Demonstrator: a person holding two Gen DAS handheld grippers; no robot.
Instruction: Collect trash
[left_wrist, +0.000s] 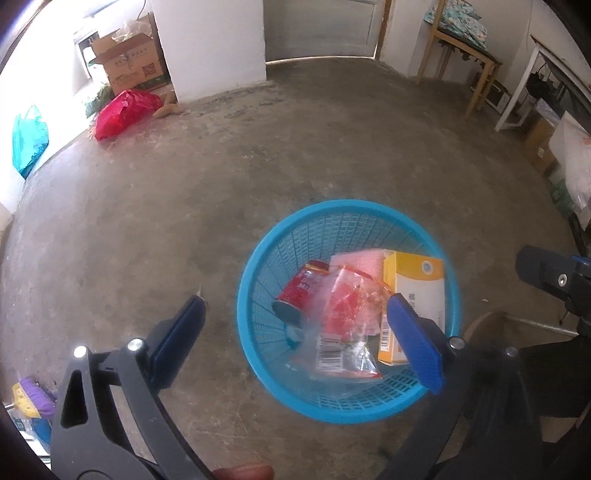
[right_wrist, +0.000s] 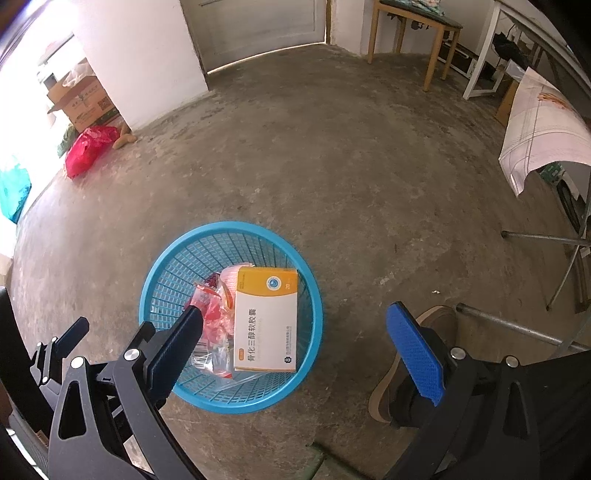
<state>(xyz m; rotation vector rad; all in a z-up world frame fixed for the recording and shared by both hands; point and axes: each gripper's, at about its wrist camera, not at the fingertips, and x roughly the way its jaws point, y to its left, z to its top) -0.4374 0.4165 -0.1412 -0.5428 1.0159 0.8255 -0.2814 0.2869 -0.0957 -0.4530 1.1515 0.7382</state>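
- On the concrete floor (left_wrist: 295, 147) stands the blue basket (left_wrist: 258, 258), and the trash already lies inside it: a red can (left_wrist: 303, 291), a clear wrapper (left_wrist: 343, 325) and a yellow medicine box (right_wrist: 266, 325).
- Both the left gripper (left_wrist: 295, 325) and the right gripper (right_wrist: 295, 332) hang over the basket with fingers released and holding nothing.
- I judge the collecting is almost finished; to do it well, check the floor for remaining pieces and keep the fingers away from the rim.
- Only the left view shows the can clearly; the right view shows the box label and a sandal (right_wrist: 417, 350) beside the basket.
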